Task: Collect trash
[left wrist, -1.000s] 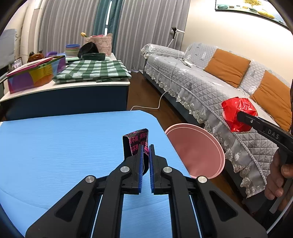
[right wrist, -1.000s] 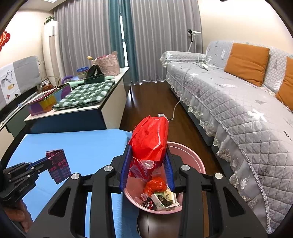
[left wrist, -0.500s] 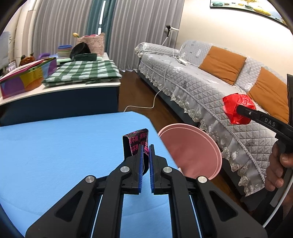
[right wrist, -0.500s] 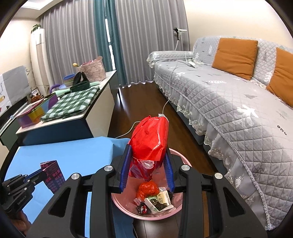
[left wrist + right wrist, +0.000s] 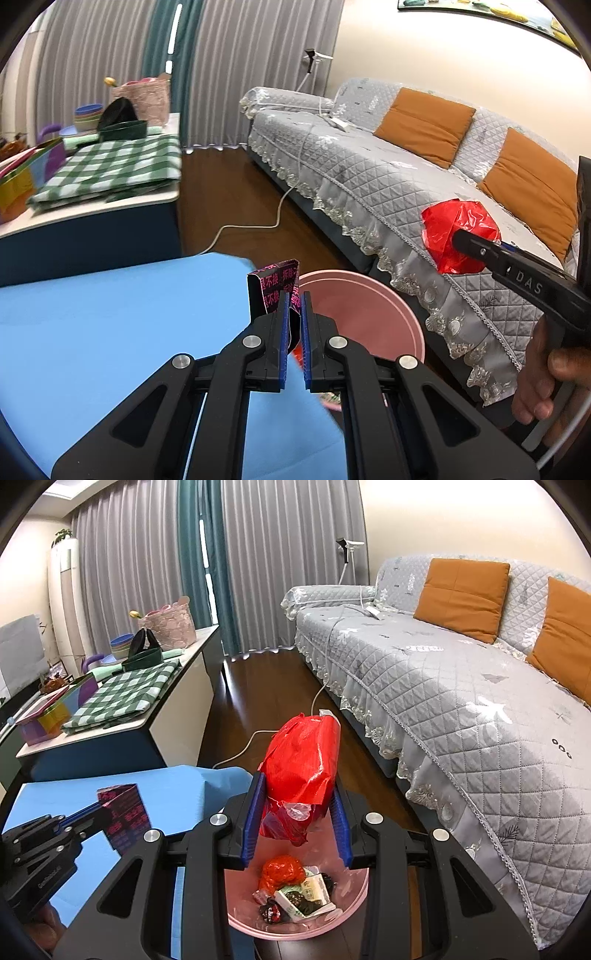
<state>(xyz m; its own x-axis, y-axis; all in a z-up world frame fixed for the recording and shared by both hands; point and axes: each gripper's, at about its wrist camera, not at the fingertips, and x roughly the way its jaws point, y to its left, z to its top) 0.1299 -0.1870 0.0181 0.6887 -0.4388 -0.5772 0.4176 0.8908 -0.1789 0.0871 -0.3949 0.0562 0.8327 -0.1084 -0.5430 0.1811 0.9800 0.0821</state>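
The right gripper [image 5: 295,805] clamped a red crumpled bag [image 5: 301,771] above the pink bin [image 5: 354,901]. Left of it, the left gripper [image 5: 294,317] pinched a black-and-pink carton [image 5: 275,290] over the blue table [image 5: 110,325], at the bin's near-left rim.

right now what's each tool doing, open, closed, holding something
left tool: closed on the black and pink wrapper
right tool: closed on the red plastic bag

Pink bin [image 5: 354,897] mouth open between blue table [image 5: 177,786] and sofa [image 5: 480,716].
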